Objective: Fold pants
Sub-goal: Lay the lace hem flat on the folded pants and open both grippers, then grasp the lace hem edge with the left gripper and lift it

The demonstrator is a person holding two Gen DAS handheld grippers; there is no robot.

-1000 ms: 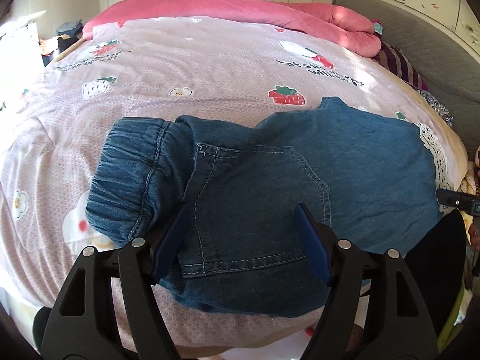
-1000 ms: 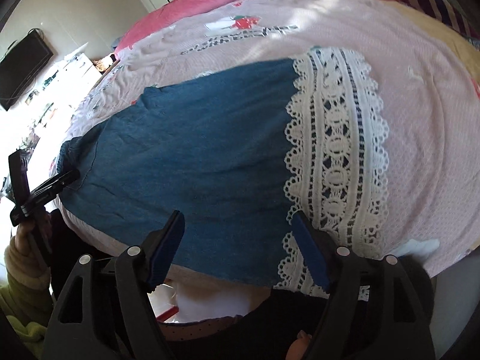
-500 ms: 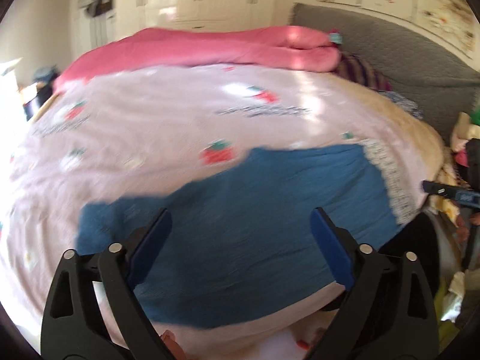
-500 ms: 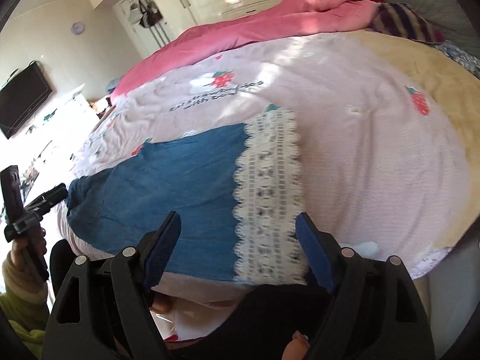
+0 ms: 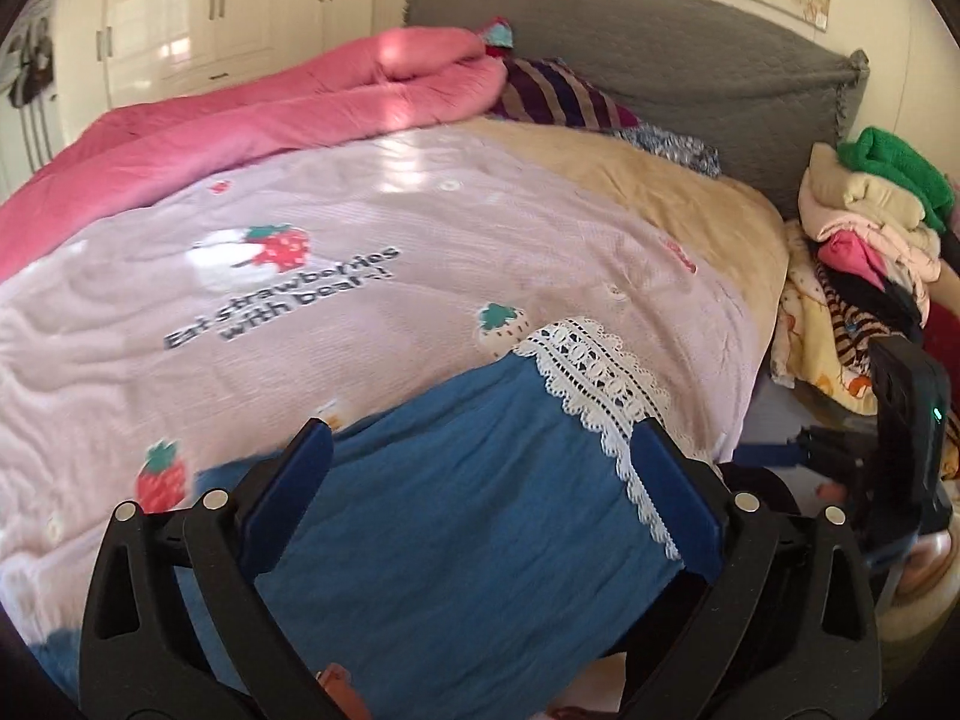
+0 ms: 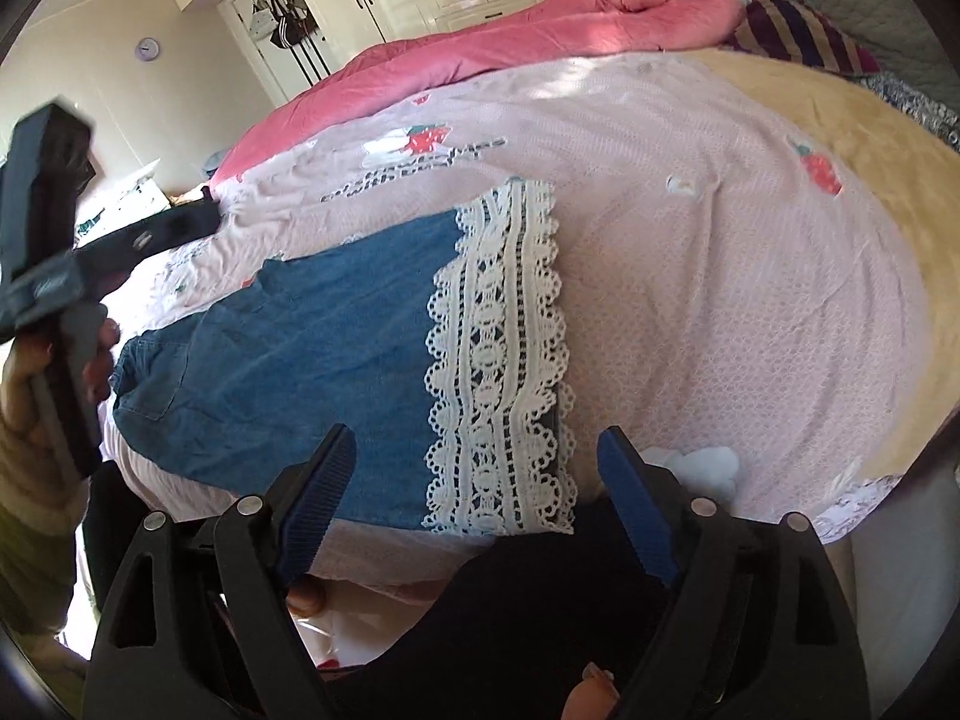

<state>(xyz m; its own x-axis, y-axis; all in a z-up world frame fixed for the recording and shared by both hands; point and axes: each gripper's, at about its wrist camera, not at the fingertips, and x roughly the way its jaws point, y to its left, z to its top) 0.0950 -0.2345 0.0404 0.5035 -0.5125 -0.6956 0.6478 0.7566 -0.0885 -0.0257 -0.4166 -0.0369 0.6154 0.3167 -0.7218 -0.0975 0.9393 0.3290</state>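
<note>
"Eat strawberries with bear~!" on bedsheet (image 5: 420,228)

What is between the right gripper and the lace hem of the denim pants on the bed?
Nothing visible. The right gripper, jaws opening and empty, hangs over the near edge of the bed with the lace hem of the denim pants lying uncovered just ahead of it on the strawberry-print bedspread.

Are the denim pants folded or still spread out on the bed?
Not clearly folded: the pants lie flat on the bedspread, lace hem extended. A lengthwise fold cannot be ruled out.
</note>
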